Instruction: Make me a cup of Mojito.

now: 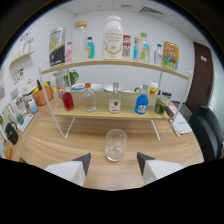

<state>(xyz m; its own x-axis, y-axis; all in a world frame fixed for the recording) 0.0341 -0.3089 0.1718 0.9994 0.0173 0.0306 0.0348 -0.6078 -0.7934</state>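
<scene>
The light wooden table (60,145) carries a two-tier rack with white metal legs and wooden boards (165,71), standing toward the table's far edge.

The rack's upper board holds a tall white plastic jar (113,37) at the middle, a clear glass jar with a wooden lid (79,41) to its left, and a dark printed pouch (57,46) at the left end. A yellow and red printed packet (170,54) stands at the right end, with several smaller bottles between it and the white jar.

The rack's lower board holds, from left to right, a round bottle of red liquid (68,100), a clear round glass bottle (89,98), a clear bottle with a red label (115,99) and a bottle of blue liquid (142,103).

A clear empty drinking glass (115,144) stands upright on the table in front of the rack, near the table's near edge.

The claw (114,164) is released: its two white fingers with dark tips are spread wide apart. The drinking glass stands just ahead of the fingertips, in line with the gap between them, touching neither finger.
</scene>
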